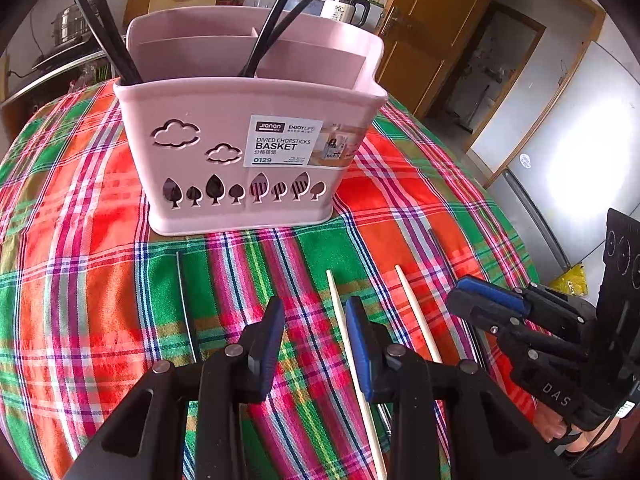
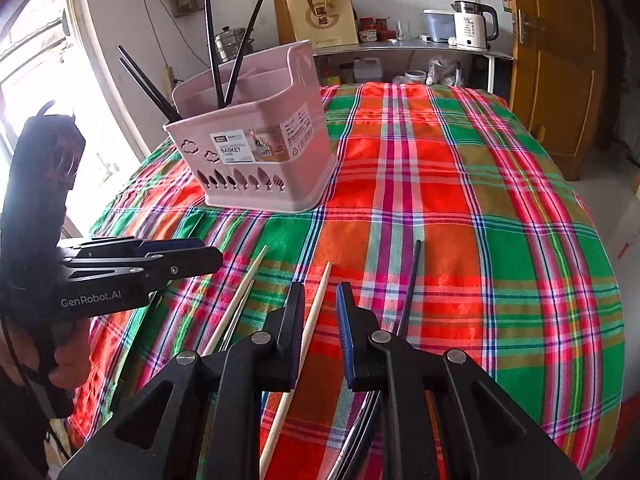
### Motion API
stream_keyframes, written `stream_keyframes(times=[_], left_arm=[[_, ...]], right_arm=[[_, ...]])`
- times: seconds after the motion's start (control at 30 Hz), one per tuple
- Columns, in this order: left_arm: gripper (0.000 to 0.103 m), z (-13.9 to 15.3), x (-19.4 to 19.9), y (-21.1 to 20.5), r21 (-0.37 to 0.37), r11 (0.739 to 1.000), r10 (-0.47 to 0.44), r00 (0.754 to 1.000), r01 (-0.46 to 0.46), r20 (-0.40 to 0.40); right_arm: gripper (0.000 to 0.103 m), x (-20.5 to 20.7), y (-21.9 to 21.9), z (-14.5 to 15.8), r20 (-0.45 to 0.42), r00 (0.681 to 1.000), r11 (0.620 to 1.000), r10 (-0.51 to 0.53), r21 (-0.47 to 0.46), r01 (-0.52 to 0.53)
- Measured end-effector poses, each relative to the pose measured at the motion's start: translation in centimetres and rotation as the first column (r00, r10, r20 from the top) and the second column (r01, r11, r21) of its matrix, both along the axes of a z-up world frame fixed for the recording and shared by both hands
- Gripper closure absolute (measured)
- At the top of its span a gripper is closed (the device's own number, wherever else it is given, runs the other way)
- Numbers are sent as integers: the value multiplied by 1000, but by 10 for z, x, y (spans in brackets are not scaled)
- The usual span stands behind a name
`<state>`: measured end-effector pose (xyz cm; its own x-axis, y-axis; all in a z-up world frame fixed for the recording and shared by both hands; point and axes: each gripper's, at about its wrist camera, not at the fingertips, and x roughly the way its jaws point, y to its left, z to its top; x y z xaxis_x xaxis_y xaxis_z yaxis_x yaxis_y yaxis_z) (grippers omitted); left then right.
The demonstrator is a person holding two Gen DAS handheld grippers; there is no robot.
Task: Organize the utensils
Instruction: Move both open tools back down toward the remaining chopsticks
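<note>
A pink divided chopstick basket (image 1: pixel 224 120) (image 2: pixel 276 160) stands on the plaid tablecloth and holds several black chopsticks (image 1: pixel 276 28) (image 2: pixel 214 40). Loose on the cloth lie two wooden chopsticks (image 1: pixel 344 328) (image 1: pixel 418 314), a thin metal one (image 1: pixel 186 304) and a black one (image 2: pixel 410 284). My left gripper (image 1: pixel 314 320) hovers low over the cloth, open and empty, with one wooden chopstick running under its right finger. My right gripper (image 2: pixel 318 304) is open too. A wooden chopstick (image 2: pixel 316 308) lies on the cloth in the gap between its fingers, and the pads stay clear of it.
Behind the table a shelf (image 2: pixel 400 46) carries a kettle (image 2: pixel 472 26), jars and a paper bag (image 2: pixel 324 16). A steamer pot (image 2: pixel 230 42) stands by the window. A wooden door (image 2: pixel 560 60) is at the right, and a grey fridge (image 1: pixel 560 152) stands beyond the table edge.
</note>
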<state>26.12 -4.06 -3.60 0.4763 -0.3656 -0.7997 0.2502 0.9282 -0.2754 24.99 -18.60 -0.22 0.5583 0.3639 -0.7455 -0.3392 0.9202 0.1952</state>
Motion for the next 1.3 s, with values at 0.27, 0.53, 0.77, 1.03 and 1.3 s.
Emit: stream_keyframes(times=[0.27, 0.53, 0.77, 1.03, 1.3], left_arm=[[72, -4, 10, -7, 10, 1000, -12, 1000, 12, -15], [72, -14, 23, -22, 46, 998, -31, 998, 33, -54], [72, -16, 27, -31, 109, 993, -31, 999, 36, -43], [75, -16, 22, -12, 109, 994, 4, 999, 2, -49], [75, -15, 19, 1, 111, 994, 20, 998, -12, -64]], right_arm=[[87, 6, 14, -18, -46, 999, 999, 25, -36, -27], [87, 11, 9, -24, -66, 998, 999, 1, -45, -4], [87, 11, 9, -24, -68, 998, 999, -1, -40, -2], [87, 10, 7, -24, -68, 998, 999, -4, -42, 1], [87, 16, 8, -23, -77, 997, 999, -16, -52, 12]])
